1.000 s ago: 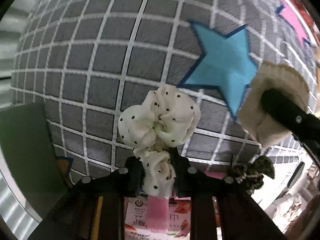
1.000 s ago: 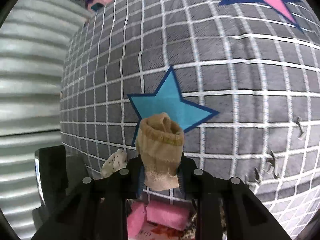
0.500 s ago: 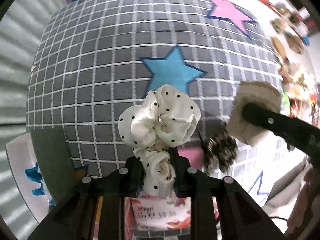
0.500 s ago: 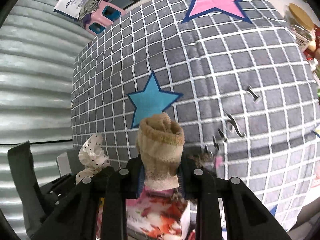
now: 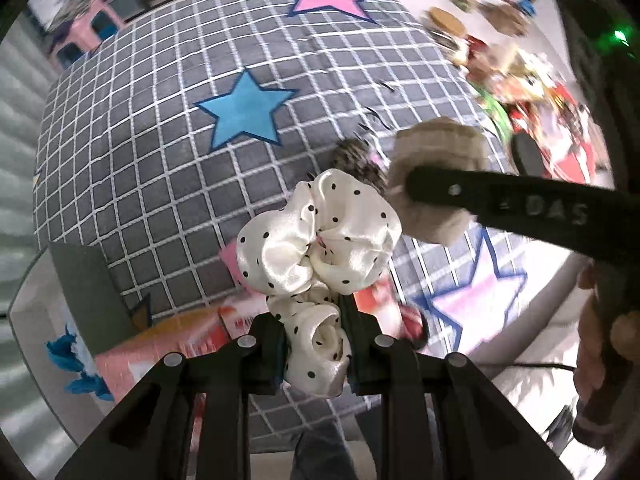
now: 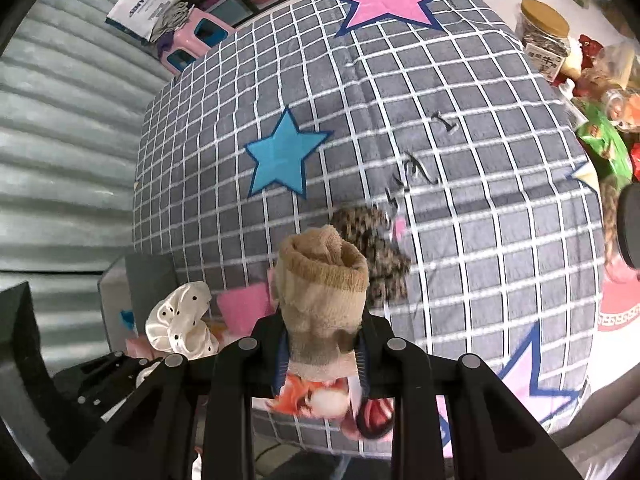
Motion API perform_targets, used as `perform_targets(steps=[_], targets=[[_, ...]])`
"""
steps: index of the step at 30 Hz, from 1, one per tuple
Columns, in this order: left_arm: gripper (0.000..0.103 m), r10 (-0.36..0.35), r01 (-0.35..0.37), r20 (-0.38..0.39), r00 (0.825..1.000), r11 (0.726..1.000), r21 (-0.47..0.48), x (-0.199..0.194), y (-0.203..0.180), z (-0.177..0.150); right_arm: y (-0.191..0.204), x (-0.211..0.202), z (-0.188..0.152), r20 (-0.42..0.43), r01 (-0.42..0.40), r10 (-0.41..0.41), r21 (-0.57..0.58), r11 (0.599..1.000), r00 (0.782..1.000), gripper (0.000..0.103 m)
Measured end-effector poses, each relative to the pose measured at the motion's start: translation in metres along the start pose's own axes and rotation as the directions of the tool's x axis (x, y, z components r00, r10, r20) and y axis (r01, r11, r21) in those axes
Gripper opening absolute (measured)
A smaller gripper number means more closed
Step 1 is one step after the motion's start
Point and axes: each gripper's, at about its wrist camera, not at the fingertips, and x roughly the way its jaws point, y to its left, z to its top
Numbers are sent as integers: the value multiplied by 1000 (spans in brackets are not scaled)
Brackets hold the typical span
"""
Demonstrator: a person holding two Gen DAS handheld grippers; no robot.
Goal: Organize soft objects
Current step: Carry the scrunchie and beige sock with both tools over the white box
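Two soft things are in our grip, both lifted above the checked cloth [image 6: 460, 240]. Our left gripper [image 5: 314, 338] has its fingers closed on a white dotted scrunchie [image 5: 316, 240], pinched at its lower fold, with the rest blooming out ahead of the tips. Our right gripper [image 6: 322, 354] has its fingers closed on a rolled beige sock [image 6: 324, 276], held at the foot end, cuff forward.

We judge both to be very light and wholly limp. The scrunchie looks like satin and so likely slippery; a bite across a bunched fold, as now, should hold better than one on a single layer. The sock's knit looks rougher and should grip well, though a roll can unwind if taken only by its outer layer, so we would keep squeezing through its thick middle.

As landmark we take the blue star [image 6: 286, 156] on the cloth. Between the star and our grippers lies a dark leopard-patterned soft piece [image 6: 372, 252], with a small pink thing [image 6: 398, 228] touching it. Just to the right of the star a few thin dark clips [image 6: 418, 168] lie scattered. Well to the right of the star, off the cloth's edge, stand a lidded jar [image 6: 546, 36] and bright packets [image 6: 604, 144]. Below the grippers sit a red-and-pink printed box [image 5: 192, 336] and a pink block [image 6: 246, 306]. In the left view the two grippers sit near each other, so the main hazard is knocking one against the other.
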Motion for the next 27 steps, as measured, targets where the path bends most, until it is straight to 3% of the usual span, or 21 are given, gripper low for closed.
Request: perform_targets(steps=[8, 14, 21, 27], targets=[[25, -23, 22, 8, 1000, 993, 118, -20, -7, -56, 13, 5, -64, -46, 40, -42, -36, 999, 998, 29], [25, -30, 27, 20, 999, 992, 120, -35, 9, -98, 37, 7, -98, -68, 45, -51, -77, 996, 996, 29], [25, 8, -12, 72, 997, 999, 51, -55, 40, -130, 76, 18, -128, -106, 40, -57, -162, 986, 993, 29], [25, 49, -34, 127, 991, 993, -112, -74, 84, -158, 124, 23, -154, -116, 19, -54, -282, 959, 992, 29]])
